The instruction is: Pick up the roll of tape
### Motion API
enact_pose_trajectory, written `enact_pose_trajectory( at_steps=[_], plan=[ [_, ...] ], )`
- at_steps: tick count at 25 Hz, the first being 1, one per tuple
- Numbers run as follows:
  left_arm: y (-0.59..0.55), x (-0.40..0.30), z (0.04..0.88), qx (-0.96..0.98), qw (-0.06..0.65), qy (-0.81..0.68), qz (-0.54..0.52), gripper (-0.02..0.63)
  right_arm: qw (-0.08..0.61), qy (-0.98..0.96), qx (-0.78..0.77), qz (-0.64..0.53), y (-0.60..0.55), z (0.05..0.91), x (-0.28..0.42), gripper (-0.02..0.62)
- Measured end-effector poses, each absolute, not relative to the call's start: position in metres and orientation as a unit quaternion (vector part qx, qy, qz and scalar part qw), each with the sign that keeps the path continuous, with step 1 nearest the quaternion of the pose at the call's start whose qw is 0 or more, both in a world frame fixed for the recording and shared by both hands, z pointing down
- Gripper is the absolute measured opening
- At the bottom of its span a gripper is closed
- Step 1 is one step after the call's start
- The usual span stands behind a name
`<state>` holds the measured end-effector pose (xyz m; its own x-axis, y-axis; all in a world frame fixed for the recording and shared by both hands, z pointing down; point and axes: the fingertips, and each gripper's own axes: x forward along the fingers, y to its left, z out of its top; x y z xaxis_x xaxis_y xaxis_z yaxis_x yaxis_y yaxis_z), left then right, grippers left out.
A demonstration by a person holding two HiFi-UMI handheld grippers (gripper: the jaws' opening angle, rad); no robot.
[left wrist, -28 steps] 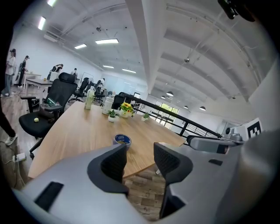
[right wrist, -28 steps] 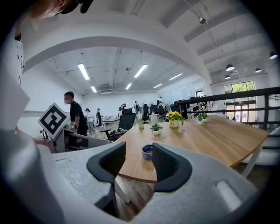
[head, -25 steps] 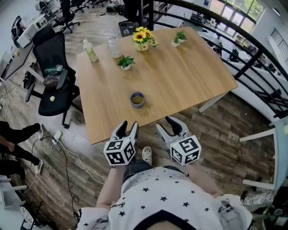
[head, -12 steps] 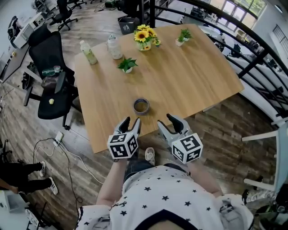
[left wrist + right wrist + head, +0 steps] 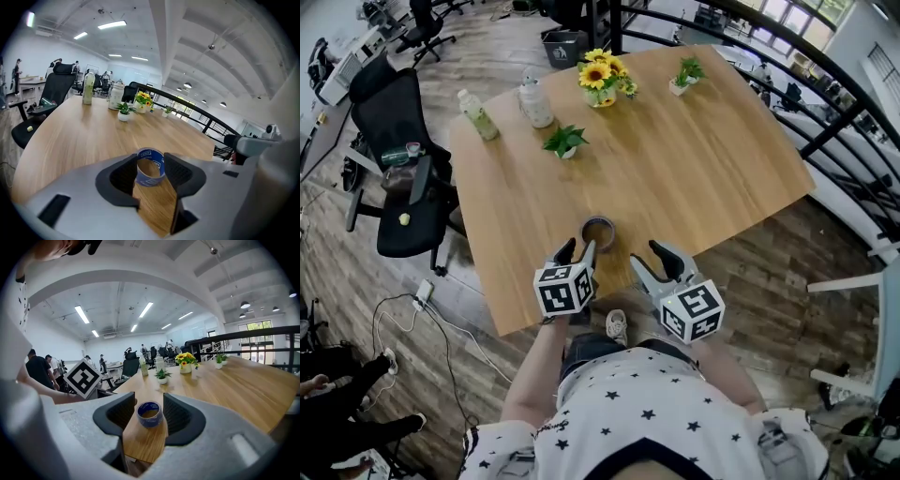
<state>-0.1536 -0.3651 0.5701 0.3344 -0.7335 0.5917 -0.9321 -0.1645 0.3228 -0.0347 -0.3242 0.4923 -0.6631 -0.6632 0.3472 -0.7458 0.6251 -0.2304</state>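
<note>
Small blue roll of tape point(image 5: 598, 232)

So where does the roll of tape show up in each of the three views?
Head view: the roll of tape lies near the picture's centre, just ahead of the left gripper.
Left gripper view: low centre, seen between the open jaws.
Right gripper view: low centre, likewise between open jaws.
Shared landmark: the sunflowers, beyond the tape in all three.

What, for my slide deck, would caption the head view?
Left gripper and right gripper, both open, poised before the roll of tape on the wooden table.
</note>
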Motion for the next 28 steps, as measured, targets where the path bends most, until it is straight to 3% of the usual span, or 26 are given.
enact_pose_trajectory(
  at_steps=[18, 28],
  plan=[
    [-0.407, -0.161, 0.635, 0.712, 0.363, -0.552, 0.238, 0.108, 0.128, -0.893, 0.386, 0.193, -0.342, 0.507, -0.042, 0.173],
    [-0.409, -0.164, 0.635, 0.704, 0.343, -0.569, 0.251, 0.06, 0.127, -0.894, 0.386, 0.19, -0.339, 0.507, -0.041, 0.173]
  ],
)
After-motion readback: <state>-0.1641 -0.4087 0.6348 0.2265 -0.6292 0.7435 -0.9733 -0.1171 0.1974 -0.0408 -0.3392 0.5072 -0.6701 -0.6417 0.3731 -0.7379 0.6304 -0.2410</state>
